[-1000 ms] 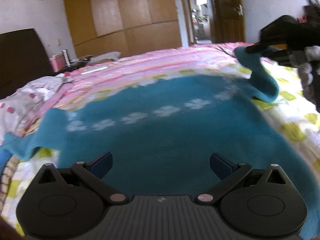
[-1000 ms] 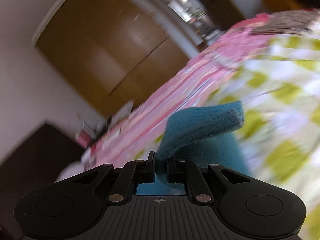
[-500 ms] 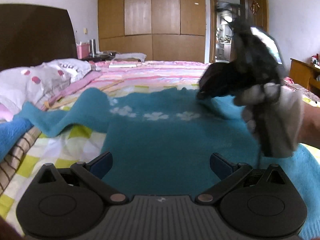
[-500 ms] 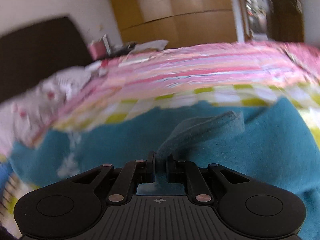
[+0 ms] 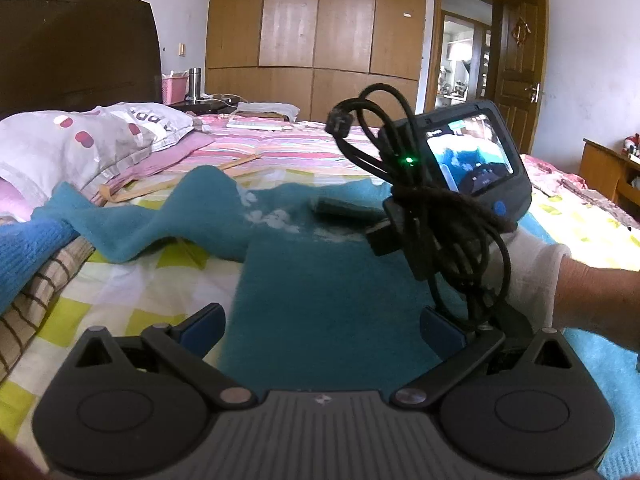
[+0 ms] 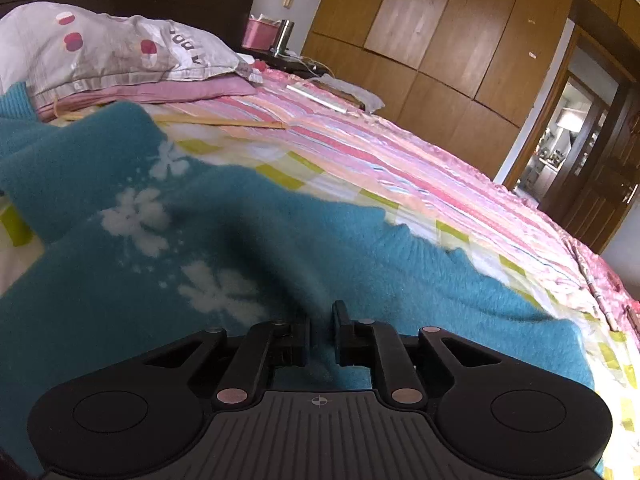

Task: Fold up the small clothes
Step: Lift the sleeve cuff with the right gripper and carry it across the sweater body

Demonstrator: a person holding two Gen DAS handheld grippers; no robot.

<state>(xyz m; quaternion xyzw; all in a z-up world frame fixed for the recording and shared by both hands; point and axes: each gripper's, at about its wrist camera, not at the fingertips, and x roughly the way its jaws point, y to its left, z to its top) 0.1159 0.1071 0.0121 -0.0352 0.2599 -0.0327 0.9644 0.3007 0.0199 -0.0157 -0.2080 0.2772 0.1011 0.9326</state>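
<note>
A teal sweater (image 5: 320,288) with white flowers (image 6: 136,216) lies spread on the bed's checked sheet (image 5: 132,300). My left gripper (image 5: 322,320) hovers open just over the sweater's near edge, with nothing between its fingers. My right gripper (image 6: 321,332) sits low over the sweater's middle. Its jaws are opening, and a blurred fold of the teal sleeve still runs up from between the pads. In the left wrist view the right gripper's camera unit (image 5: 468,168) and its cable bundle fill the right side, held by a white-gloved hand (image 5: 528,280).
A spotted pillow (image 5: 80,140) and a blue towel (image 5: 24,248) lie at the left. A thin wooden stick (image 6: 224,120) rests on the pink striped quilt (image 6: 400,152) behind the sweater. Wardrobe doors (image 5: 312,20) and an open doorway (image 5: 460,60) stand beyond the bed.
My right gripper has carried the sleeve from the sweater's right side across onto its middle and rolled level. My left gripper has shifted sideways, staying open.
</note>
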